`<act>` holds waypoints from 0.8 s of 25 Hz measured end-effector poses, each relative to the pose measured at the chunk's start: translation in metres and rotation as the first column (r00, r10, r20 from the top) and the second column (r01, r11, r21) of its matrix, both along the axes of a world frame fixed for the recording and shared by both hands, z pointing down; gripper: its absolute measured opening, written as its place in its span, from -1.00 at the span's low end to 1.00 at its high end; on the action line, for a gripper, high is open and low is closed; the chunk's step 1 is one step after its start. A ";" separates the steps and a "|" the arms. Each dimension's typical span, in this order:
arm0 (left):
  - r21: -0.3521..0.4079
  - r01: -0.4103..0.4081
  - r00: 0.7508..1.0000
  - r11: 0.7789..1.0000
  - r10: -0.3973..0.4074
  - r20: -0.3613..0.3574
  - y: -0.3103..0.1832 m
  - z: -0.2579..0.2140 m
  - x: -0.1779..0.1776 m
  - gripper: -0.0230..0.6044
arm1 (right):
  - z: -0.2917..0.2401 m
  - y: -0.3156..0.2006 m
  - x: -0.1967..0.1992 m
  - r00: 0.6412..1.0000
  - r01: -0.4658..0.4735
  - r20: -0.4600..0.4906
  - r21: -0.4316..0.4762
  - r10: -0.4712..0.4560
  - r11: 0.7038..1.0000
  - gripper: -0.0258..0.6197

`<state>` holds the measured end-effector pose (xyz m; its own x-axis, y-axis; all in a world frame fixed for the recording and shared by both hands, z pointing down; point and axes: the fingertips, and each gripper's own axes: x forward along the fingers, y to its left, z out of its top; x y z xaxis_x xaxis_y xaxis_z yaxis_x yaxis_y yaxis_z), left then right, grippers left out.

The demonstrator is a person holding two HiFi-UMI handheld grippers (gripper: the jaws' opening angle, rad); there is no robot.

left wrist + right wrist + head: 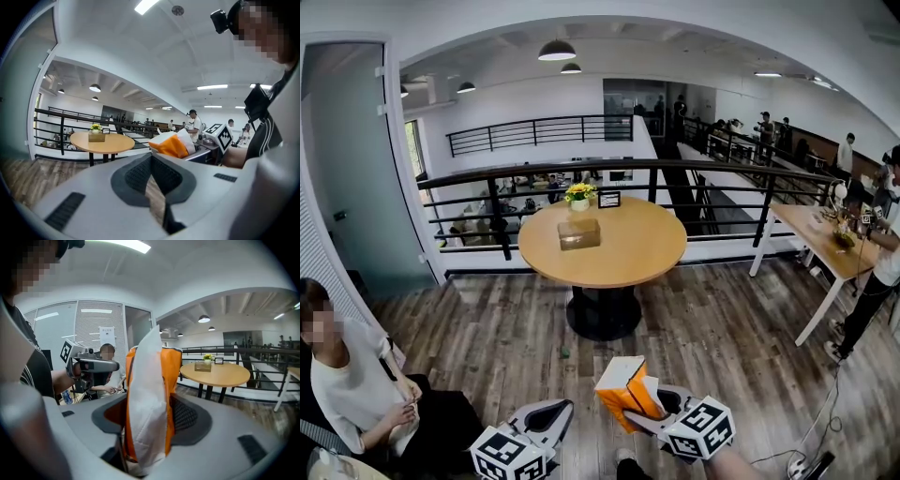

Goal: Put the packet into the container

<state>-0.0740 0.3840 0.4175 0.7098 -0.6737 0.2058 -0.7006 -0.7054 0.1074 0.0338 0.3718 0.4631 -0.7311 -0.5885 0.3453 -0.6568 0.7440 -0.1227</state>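
**Packet in the right tongs, well short of the table**

The right gripper (649, 412) is clenched on the packet (623, 386), an orange and white pouch. In the right gripper view the packet (149, 394) stands upright between the two dark pads, which press on its sides, and its white edge faces the camera. Its top rises clear above the jaws. From the head view it sits low in the frame, over the wood floor (722, 328) and well apart from the round table (637, 253).

The left gripper (551, 414) is beside the right one, nearer the seated person (356, 384). In the left gripper view its jaws meet at the tips and nothing is between them; only floor shows through the narrow gap behind the tips. That view also shows the packet (174, 145) off to the right, in the other tongs.

On the table stands a wooden box (578, 233), near the far left of the top. Just behind it are a small pot of yellow flowers (579, 193) and a dark frame (608, 199). A black railing (628, 169) runs behind the table. A second, long table (816, 234) stands at the right, with a person beside it.
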 end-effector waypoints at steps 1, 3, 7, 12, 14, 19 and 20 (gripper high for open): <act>-0.003 0.000 1.000 1.000 0.000 -0.002 -0.002 0.000 0.000 -0.91 | 0.000 -0.001 0.000 1.000 0.000 0.004 -0.001 0.000 1.000 -0.12; -0.010 -0.003 1.000 1.000 0.003 -0.007 -0.005 0.000 0.001 -0.91 | -0.001 -0.005 0.000 1.000 -0.005 0.004 0.003 0.005 1.000 -0.12; -0.013 -0.009 1.000 1.000 0.008 -0.007 -0.018 0.000 0.003 -0.91 | -0.001 -0.017 0.001 1.000 -0.013 0.010 0.009 0.013 1.000 -0.12; -0.020 -0.019 1.000 1.000 0.019 0.013 -0.046 0.010 0.010 -0.91 | 0.007 -0.047 0.011 0.999 -0.025 0.032 0.006 0.025 1.000 -0.12; -0.020 -0.020 0.999 1.000 0.021 0.025 -0.062 0.016 0.015 -0.91 | 0.013 -0.063 0.015 0.999 -0.033 0.039 -0.001 0.033 0.999 -0.12; -0.017 -0.005 0.999 1.000 0.005 0.036 -0.109 0.025 0.018 -0.91 | 0.024 -0.113 0.022 0.998 -0.026 0.050 -0.010 0.026 1.000 -0.12; -0.025 0.004 0.999 1.000 -0.003 0.035 -0.121 0.028 0.018 -0.91 | 0.025 -0.126 0.024 0.998 -0.022 0.056 -0.014 0.023 1.000 -0.12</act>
